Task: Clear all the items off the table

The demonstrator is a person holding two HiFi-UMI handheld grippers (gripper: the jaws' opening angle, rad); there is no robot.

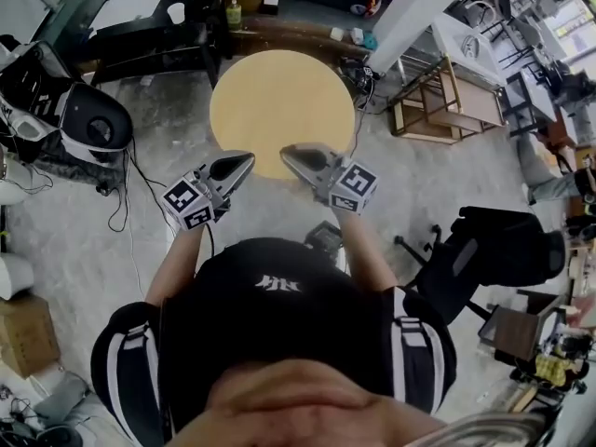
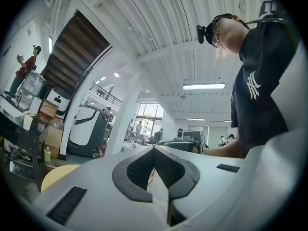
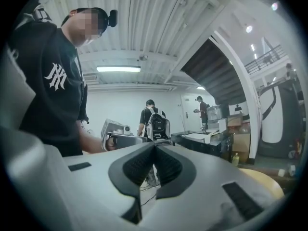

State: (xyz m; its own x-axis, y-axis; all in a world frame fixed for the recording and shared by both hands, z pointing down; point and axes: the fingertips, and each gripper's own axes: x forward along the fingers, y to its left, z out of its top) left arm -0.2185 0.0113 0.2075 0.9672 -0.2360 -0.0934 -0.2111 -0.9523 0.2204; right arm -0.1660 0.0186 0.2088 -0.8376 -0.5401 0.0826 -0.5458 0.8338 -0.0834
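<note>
A round, pale yellow table point(image 1: 279, 101) stands on the grey floor, and its top shows nothing on it. My left gripper point(image 1: 244, 161) and right gripper point(image 1: 289, 153) hover side by side over the table's near edge, their tips angled toward each other. Both are shut with nothing between the pads. In the left gripper view the jaws point(image 2: 154, 150) meet, and a slice of the table point(image 2: 57, 173) shows at lower left. In the right gripper view the right gripper point(image 3: 155, 148) is likewise closed on nothing, with the table point(image 3: 264, 179) at lower right.
A black office chair point(image 1: 494, 245) stands to the right and a wooden frame shelf point(image 1: 438, 105) at the back right. A black desk point(image 1: 149, 26) and a black-and-white machine point(image 1: 74, 119) with floor cables lie to the left. A cardboard box point(image 1: 23, 329) sits at lower left.
</note>
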